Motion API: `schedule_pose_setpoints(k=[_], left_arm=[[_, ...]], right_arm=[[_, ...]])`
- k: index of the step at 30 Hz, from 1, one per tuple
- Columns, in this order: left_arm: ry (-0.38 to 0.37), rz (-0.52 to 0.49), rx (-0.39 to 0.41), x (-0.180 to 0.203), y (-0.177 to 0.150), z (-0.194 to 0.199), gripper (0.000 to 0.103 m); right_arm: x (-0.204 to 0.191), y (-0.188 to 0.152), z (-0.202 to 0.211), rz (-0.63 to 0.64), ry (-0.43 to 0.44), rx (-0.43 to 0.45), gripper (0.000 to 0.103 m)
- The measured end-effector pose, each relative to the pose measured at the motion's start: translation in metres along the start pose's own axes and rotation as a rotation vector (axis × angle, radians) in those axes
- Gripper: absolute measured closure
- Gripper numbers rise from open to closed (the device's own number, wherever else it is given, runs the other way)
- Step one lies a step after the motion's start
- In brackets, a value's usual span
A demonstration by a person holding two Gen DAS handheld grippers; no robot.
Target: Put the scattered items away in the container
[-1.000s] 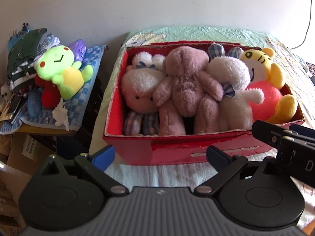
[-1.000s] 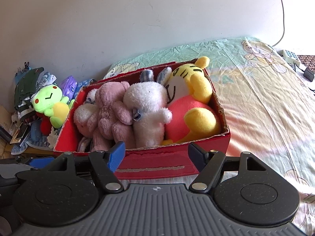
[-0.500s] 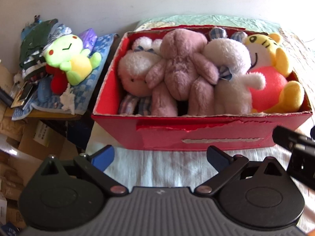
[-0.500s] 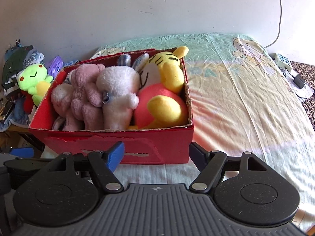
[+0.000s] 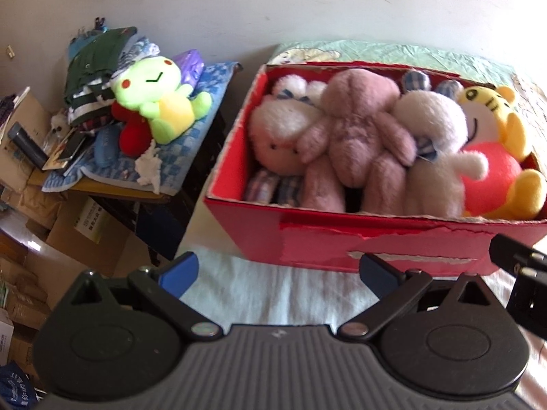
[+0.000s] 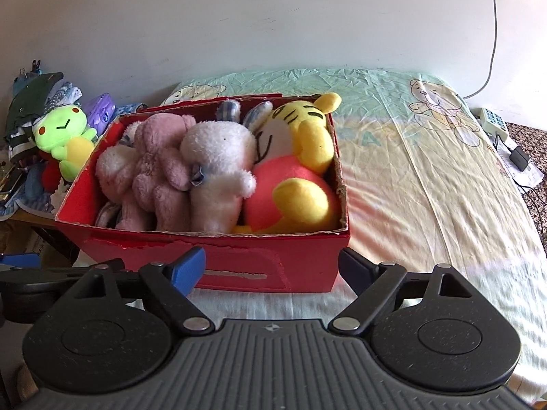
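I hold my left hand-held gripper [image 5: 277,268] and my right hand-held gripper [image 6: 271,266] low over the bed [image 6: 427,177], just short of the red box [image 6: 239,256], both with fingers spread apart and nothing between them; I judge this a stand-off pose, since the box looks full and there is nothing loose on the sheet for me to pick up. The box sits at the bed's left edge, its torn front wall facing me, with a strip of pale tape across it. Four plush toys are packed side by side so that each props up the next: a pale pink rabbit [image 5: 283,136] at the left wall, a mauve bear [image 5: 359,130] lying partly over it, a white rabbit [image 6: 218,171] with checked ears, and a yellow tiger [image 6: 297,171] in a red shirt wedged against the right wall. A green frog plush [image 5: 157,99] lies outside, on a blue checked cloth [image 5: 191,130] on the cluttered bench beside the bed, well apart from the box; I cannot tell whether it counts among the scattered items. A cable [image 6: 492,34] hangs down the wall at the right.
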State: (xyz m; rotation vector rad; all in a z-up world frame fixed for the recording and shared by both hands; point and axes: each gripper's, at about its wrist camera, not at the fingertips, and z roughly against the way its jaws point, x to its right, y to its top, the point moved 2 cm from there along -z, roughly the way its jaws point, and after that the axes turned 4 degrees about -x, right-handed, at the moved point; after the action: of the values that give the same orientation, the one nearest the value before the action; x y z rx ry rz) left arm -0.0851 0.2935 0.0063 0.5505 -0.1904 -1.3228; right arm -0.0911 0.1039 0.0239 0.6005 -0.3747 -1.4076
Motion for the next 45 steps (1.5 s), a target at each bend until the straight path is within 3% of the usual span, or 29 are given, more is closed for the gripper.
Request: schedule_pose_setpoints(k=[10,19,30,45], left_arm=[[-0.013,-0.005,-0.050,-0.024,-0.002,-0.019,0.002],[-0.061,-0.081,-0.078,-0.017,-0.004,-0.035,0.002],[-0.117,-0.159,-0.081,0.020,-0.010,-0.031,0.002],[-0.129,-0.202,-0.052,0.095,-0.018,0.000,0.002]], right_arm=[[-0.015,-0.005,-0.010,-0.048,-0.031,-0.023,0.016],[-0.015,-0.015,-0.016,-0.105,-0.093,-0.047,0.016],[0.015,-0.021,-0.009,-0.173,-0.149,-0.047,0.016],[0.080,-0.016,-0.002,-0.171,-0.199,-0.066,0.016]])
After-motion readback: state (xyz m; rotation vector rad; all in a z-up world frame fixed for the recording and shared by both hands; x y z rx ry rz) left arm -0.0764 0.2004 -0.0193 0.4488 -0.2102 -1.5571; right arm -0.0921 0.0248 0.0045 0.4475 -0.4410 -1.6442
